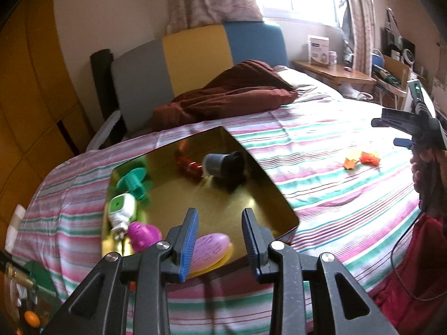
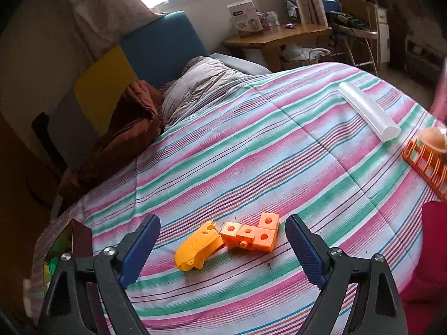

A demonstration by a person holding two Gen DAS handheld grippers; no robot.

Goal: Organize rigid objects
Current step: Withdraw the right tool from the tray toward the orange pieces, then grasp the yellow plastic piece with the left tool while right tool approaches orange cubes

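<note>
A shiny gold tray [image 1: 268,178] lies on the striped bed. It holds a grey-black cup on its side [image 1: 223,164], a red piece [image 1: 190,164], a teal toy [image 1: 134,184], a green-white plug [image 1: 123,209], a magenta toy [image 1: 144,234] and a pink-yellow oval case [image 1: 212,251]. My left gripper [image 1: 220,240] is open and empty above the tray's near edge. My right gripper [image 2: 223,248] is open and empty, with a yellow plastic piece [image 2: 197,247] and an orange block cluster [image 2: 252,234] lying between its fingers on the bedspread. The right gripper [image 1: 402,131] also shows in the left wrist view.
A brown blanket [image 1: 229,92] and grey pillow [image 2: 201,83] lie at the bed's head. A white tube [image 2: 368,111] and an orange rack [image 2: 427,164] lie at the right edge. The tray's corner [image 2: 78,240] shows at left. A wooden bedside table [image 2: 276,36] stands beyond.
</note>
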